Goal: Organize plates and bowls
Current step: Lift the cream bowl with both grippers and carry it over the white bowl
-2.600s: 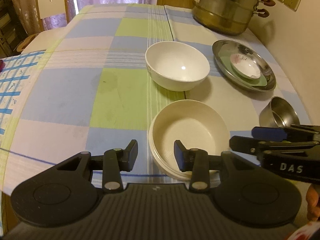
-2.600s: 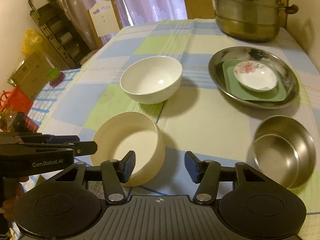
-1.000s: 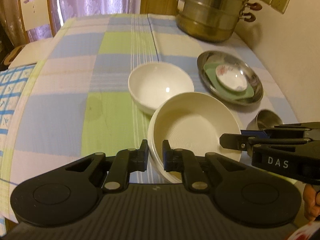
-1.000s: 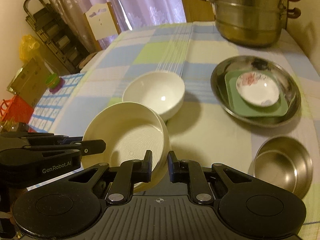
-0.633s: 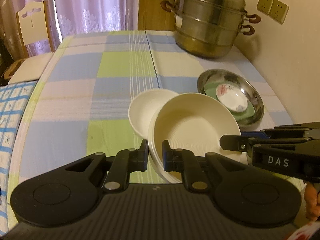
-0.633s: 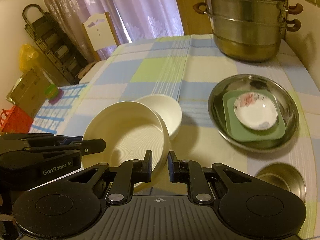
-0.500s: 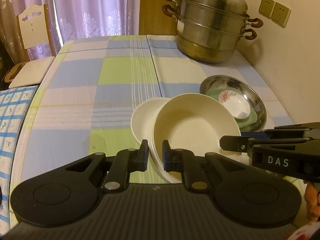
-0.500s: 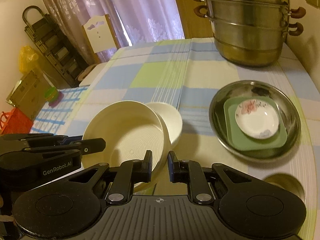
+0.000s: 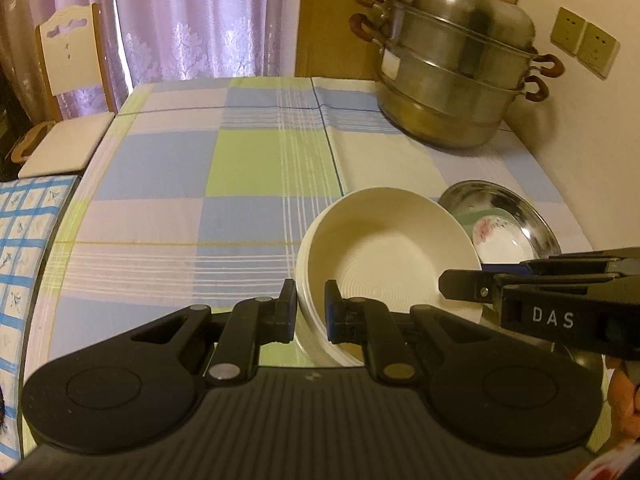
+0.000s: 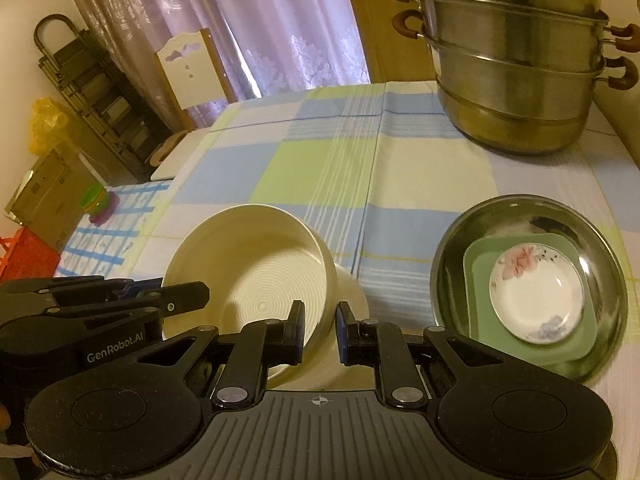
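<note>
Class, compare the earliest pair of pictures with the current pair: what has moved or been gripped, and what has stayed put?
Both grippers, open at first, closed on the cream ribbed bowl: the left gripper and the right gripper each pinch its rim. The bowl was lifted off the tablecloth and carried forward over the white bowl, now hidden. The steel tray with its green plate and floral dish, and the steamer pot, stayed put.

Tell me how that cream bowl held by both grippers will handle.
The cream bowl looks rigid and probably breakable. Each gripper, left and right, pinches only its thin rim, so it may slip or pivot. It's tilted, so level it before release.
</note>
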Tool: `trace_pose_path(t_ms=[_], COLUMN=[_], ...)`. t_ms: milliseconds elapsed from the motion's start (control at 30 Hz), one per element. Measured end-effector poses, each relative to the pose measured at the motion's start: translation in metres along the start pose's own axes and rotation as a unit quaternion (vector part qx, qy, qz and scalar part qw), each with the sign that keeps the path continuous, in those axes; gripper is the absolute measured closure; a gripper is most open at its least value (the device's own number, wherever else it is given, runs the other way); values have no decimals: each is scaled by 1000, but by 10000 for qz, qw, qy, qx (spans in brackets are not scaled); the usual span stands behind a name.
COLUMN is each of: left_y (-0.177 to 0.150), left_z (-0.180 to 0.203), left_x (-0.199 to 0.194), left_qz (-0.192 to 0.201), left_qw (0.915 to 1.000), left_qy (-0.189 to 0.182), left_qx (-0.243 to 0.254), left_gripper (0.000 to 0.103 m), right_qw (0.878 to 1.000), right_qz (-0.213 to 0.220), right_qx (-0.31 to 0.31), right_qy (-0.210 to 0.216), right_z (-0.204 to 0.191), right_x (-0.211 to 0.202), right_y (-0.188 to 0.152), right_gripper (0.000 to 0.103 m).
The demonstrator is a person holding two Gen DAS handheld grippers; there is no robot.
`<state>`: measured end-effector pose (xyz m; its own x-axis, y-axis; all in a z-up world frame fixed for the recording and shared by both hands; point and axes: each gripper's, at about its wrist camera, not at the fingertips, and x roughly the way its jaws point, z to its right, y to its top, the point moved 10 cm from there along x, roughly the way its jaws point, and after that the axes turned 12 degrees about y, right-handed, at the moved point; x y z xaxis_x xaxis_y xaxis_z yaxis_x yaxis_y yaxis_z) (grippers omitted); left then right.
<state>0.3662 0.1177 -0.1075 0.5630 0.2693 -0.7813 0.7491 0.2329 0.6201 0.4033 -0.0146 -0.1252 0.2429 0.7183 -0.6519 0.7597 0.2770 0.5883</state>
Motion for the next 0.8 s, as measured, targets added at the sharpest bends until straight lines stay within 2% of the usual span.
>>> trace_pose_path(t_ms=[400, 800], left_y=[-4, -12], left_z=[4, 6], left_x=[34, 46], left_qz=[-359, -574], left_qw=[9994, 9983], left_qy=[-31, -109], left_qx=[17, -16], left_gripper=[91, 91], right_qw=[9989, 9977], right_qz=[-308, -474], right_qx=[352, 466], right_qy=[-66, -137], right_z=[22, 26], right_x=[24, 30], right_y=[-4, -11], right_gripper=[87, 87])
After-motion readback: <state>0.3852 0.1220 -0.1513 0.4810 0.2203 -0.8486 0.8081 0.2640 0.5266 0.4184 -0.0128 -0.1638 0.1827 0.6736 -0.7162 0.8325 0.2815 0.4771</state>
